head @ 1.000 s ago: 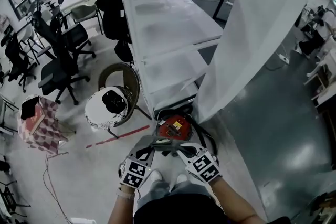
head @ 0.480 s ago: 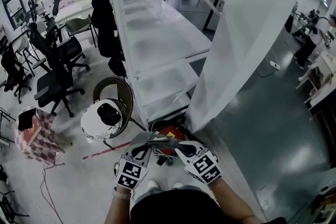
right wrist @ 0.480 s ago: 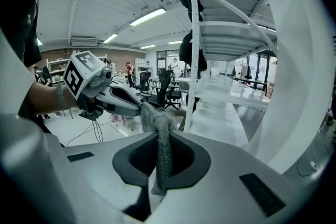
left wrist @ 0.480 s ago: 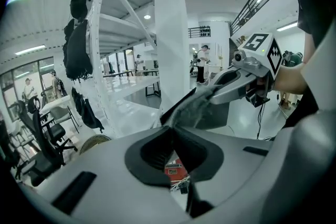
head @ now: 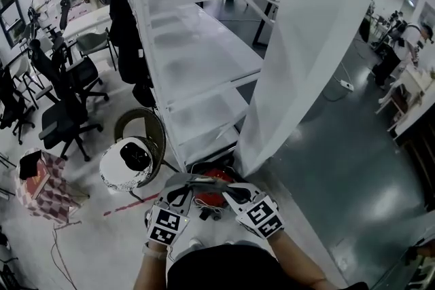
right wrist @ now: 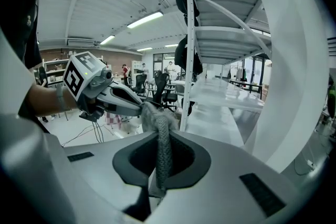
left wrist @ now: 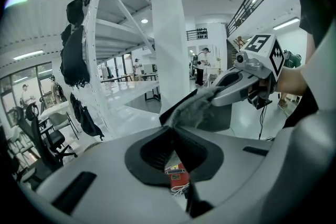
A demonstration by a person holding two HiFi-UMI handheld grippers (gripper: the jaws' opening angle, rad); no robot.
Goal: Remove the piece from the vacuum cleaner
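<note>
A red vacuum cleaner [head: 216, 181] sits on the floor at the foot of the white shelving, with white cord beside it. Above it I hold a flat grey fabric piece [head: 196, 180] between both grippers. My left gripper [head: 183, 188] is shut on its left end and my right gripper [head: 227, 189] is shut on its right end. In the left gripper view the grey piece [left wrist: 192, 108] runs from my jaws up to the right gripper [left wrist: 244, 81], and the vacuum cleaner [left wrist: 176, 172] shows far below. In the right gripper view a mesh edge of the piece [right wrist: 163, 150] leads to the left gripper [right wrist: 119, 97].
Tall white shelving [head: 197, 58] and a slanted white panel [head: 306, 44] stand just ahead. A round white and black object [head: 126, 163] lies by a wicker chair [head: 151, 129] at the left, near a red floor line [head: 129, 204]. Office chairs [head: 61, 112] stand further left, and people are at the back.
Both grippers have lifted together with the grey piece, which now hangs higher above the red vacuum cleaner. The jaws stay shut on it.
</note>
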